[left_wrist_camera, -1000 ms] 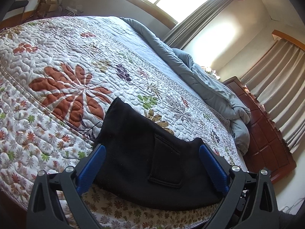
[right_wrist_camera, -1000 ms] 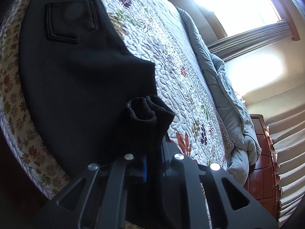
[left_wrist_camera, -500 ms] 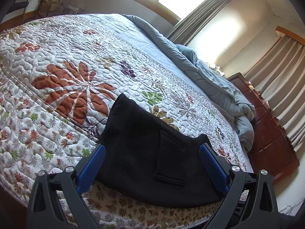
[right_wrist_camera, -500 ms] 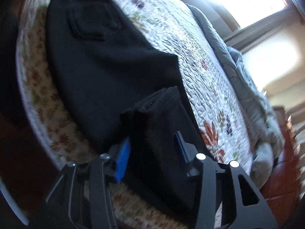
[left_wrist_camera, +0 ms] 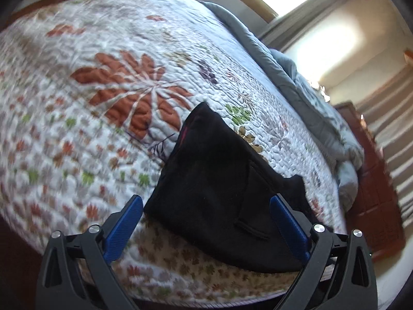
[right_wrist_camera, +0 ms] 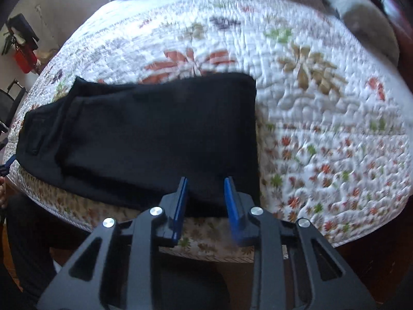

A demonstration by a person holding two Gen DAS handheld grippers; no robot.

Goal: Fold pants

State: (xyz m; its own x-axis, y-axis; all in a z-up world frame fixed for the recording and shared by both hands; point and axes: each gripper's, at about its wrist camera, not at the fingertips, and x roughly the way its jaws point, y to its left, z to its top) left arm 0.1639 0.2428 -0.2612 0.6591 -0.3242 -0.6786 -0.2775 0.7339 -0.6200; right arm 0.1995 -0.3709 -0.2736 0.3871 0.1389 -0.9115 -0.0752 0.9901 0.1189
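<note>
The black pants (right_wrist_camera: 155, 129) lie folded flat on the floral quilt (right_wrist_camera: 322, 129) near the bed's front edge, the legs laid over the seat part with its back pocket at the left. My right gripper (right_wrist_camera: 206, 193) is open and empty, its blue pads just off the near edge of the folded pants. In the left wrist view the pants (left_wrist_camera: 219, 193) show the waist end and pocket. My left gripper (left_wrist_camera: 206, 222) is wide open and empty, hovering in front of that end.
A grey duvet (left_wrist_camera: 322, 111) is bunched along the far side of the bed. A wooden dresser (left_wrist_camera: 374, 193) and curtains stand at the right. A chair and red items (right_wrist_camera: 23, 54) sit at the far left of the room.
My right gripper let go of the bunched pant leg, which now lies flat over the pants, and pulled back toward the bed edge. My left gripper stayed open and shifted slightly.
</note>
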